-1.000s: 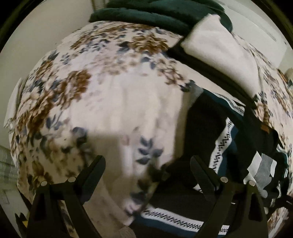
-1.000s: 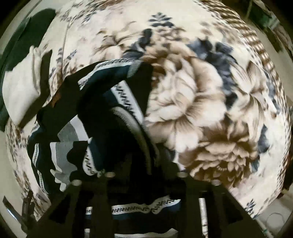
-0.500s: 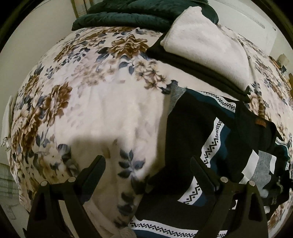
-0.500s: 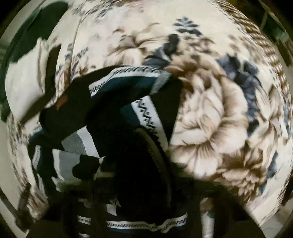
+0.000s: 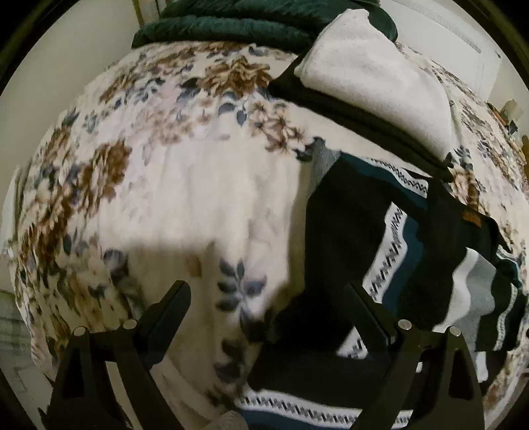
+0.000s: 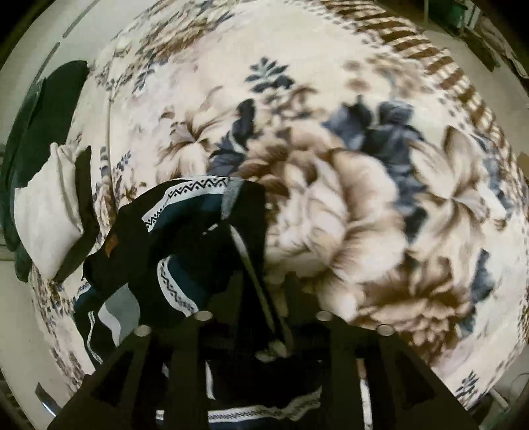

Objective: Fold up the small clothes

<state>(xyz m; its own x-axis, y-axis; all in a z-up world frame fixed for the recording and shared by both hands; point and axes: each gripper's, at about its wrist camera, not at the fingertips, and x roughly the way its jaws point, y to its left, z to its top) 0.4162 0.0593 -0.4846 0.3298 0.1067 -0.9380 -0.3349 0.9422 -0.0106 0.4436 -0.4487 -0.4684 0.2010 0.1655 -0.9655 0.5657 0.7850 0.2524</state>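
A small dark sweater [image 5: 350, 238] with navy bands and white zigzag trim lies rumpled on a floral bedspread [image 5: 185, 185]. In the left wrist view it fills the right half. My left gripper [image 5: 267, 291] is open and empty; its left finger hangs over the bedspread and its right finger over the sweater's edge. In the right wrist view my right gripper [image 6: 263, 284] is shut on a fold of the sweater [image 6: 185, 238], lifted off the bedspread [image 6: 347, 172], with the rest trailing to the left.
A white fleece item on a black garment [image 5: 373, 79] lies behind the sweater, also at left in the right wrist view [image 6: 46, 211]. A dark green quilt [image 5: 231, 29] lies at the bed's far end. The bed edge curves along the right [image 6: 463, 86].
My right gripper has lifted the held sweater fold up and back, so more bedspread shows. My left gripper has pulled back slightly, still open.
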